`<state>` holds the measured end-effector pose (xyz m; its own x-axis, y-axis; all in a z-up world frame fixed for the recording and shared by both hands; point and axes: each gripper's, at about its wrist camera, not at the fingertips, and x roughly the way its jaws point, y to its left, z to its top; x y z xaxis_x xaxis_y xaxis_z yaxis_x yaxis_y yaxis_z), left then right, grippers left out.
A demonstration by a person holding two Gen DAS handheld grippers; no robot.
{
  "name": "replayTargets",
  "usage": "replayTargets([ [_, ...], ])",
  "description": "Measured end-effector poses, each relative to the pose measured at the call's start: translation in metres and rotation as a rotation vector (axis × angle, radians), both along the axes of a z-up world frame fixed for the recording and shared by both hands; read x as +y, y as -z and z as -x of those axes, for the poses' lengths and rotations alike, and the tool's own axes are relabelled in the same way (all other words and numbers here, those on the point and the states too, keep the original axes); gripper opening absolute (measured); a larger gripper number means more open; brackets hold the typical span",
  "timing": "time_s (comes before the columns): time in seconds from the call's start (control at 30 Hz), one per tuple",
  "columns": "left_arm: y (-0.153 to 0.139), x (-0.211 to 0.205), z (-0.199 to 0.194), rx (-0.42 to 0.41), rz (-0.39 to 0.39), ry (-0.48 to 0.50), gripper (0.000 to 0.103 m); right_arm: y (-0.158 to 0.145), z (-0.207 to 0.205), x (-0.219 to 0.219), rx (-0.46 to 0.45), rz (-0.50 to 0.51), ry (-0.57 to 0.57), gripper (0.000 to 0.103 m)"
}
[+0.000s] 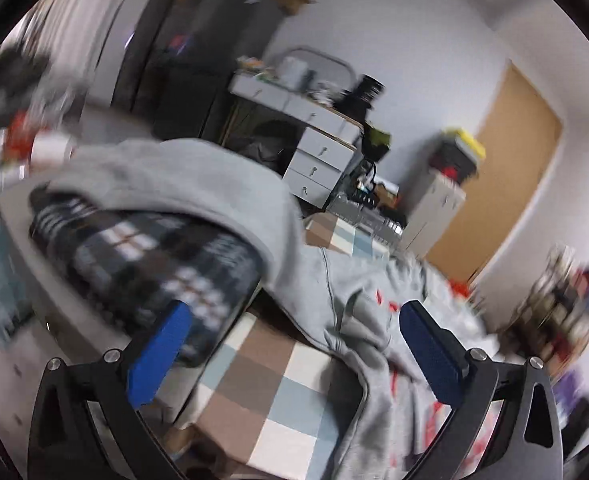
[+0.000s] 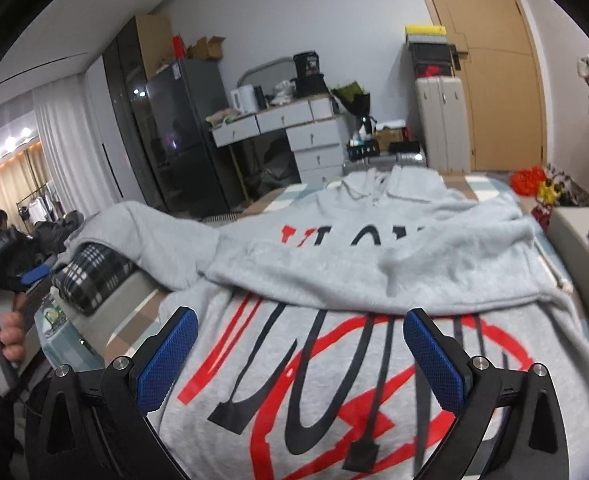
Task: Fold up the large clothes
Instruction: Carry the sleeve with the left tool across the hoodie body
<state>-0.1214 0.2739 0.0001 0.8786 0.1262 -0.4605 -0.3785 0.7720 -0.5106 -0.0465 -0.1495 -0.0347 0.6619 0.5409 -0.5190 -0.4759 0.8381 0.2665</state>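
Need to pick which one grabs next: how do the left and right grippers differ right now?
The left gripper points at the edge of the grey hoodie, over the checked bed cover; the right gripper hovers over the hoodie's printed front. The left view is motion-blurred, the right view sharp. Near the left lies a plaid bundle under a sleeve; the right faces flat fabric. Both are open, holding nothing.

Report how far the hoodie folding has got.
Done: the grey hoodie lies on the checked bed with one fold across its printed front. In hand: nothing; the right gripper hangs open over the print, and the left gripper is open too, beside the sleeve draped over a plaid bundle. Left: bring that sleeve in and finish folding.
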Motion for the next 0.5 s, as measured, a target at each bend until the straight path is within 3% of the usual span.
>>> replayTargets([
  [0.17, -0.001, 0.072, 0.010, -0.018, 0.135, -0.104, 0.102, 0.010, -0.008, -0.006, 0.052, -0.021, 0.026, 0.103],
  [0.33, 0.008, 0.127, -0.009, -0.004, 0.235, -0.106, 0.102, 0.014, -0.013, -0.016, 0.098, -0.054, 0.049, 0.103],
  [0.4, 0.016, 0.139, -0.020, 0.025, 0.275, -0.142, 0.102, 0.013, -0.013, -0.018, 0.101, -0.063, 0.052, 0.103],
  [0.5, 0.026, 0.144, -0.042, 0.050, 0.315, -0.116, 0.102, 0.012, -0.013, -0.020, 0.109, -0.068, 0.055, 0.103],
])
